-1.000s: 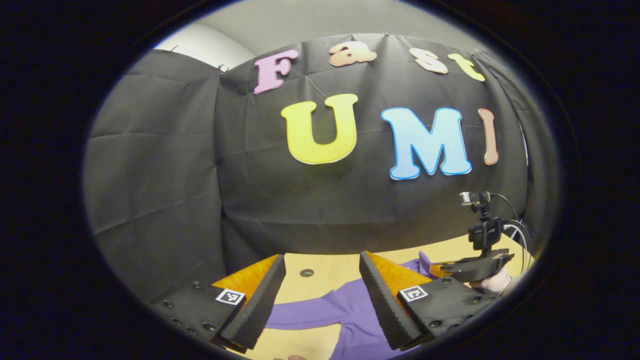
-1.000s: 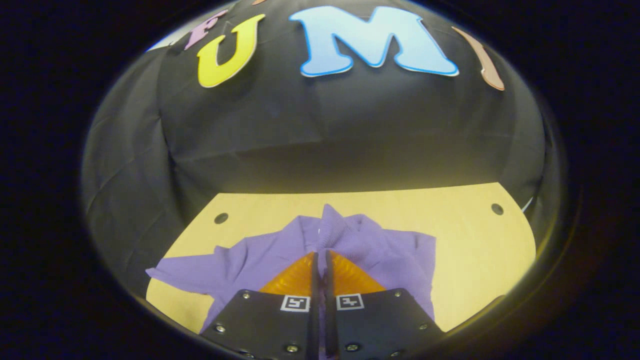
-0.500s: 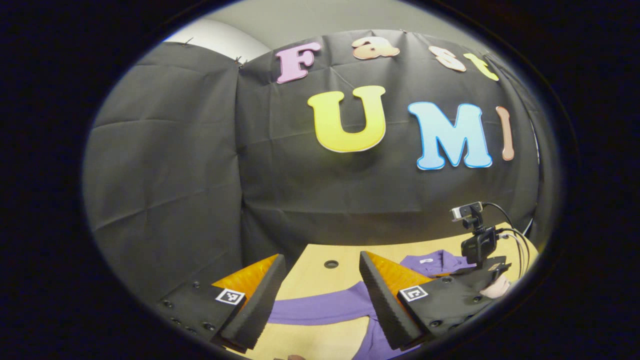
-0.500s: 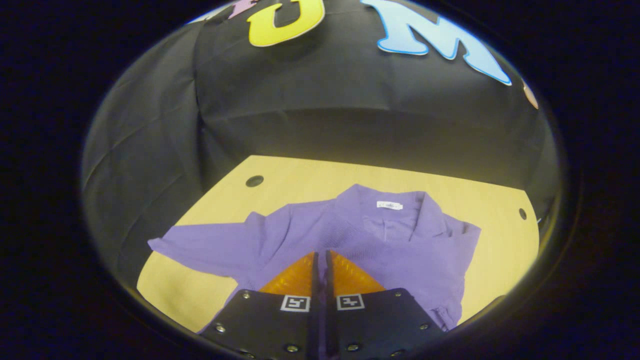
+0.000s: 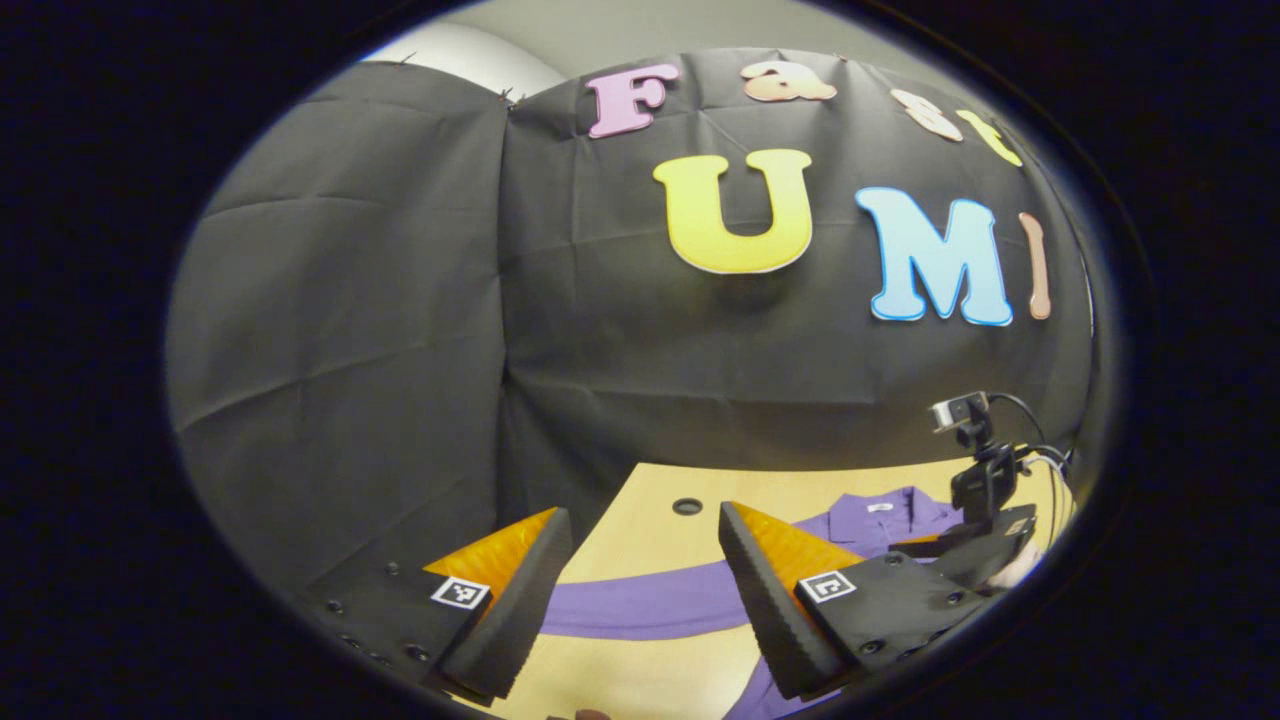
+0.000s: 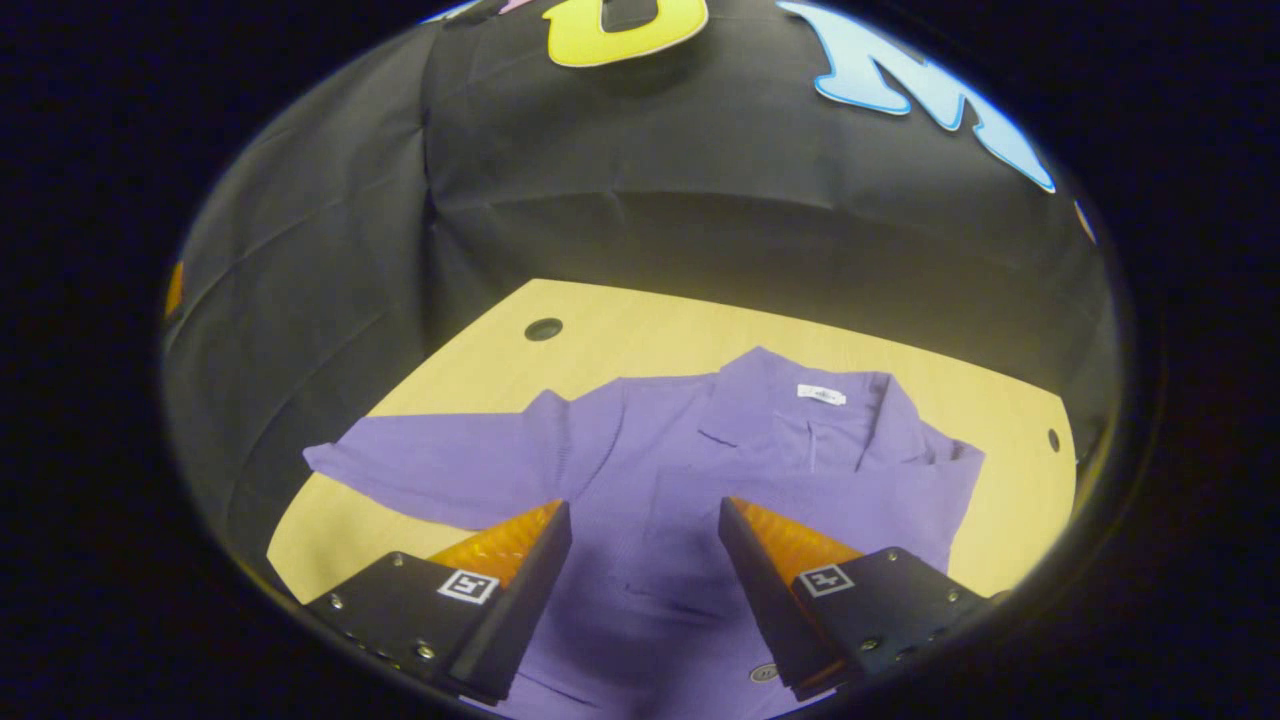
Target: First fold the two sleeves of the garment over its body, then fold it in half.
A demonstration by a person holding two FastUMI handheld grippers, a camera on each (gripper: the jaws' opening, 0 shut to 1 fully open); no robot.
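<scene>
Since a moment ago my right gripper [image 6: 645,560] has parted wide over the purple garment [image 6: 690,460] (sleeve at nine o'clock), left gripper [image 5: 645,580] wide too

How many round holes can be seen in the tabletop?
2: one hole near the far left corner beyond the outstretched sleeve, one hole by the right edge. The shirt may hide others.

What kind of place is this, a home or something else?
Probably a recording booth, not a home: black cloth hangs as the wall behind a bare wooden table, where a purple shirt lies, and a small camera stands at the table's edge.
</scene>
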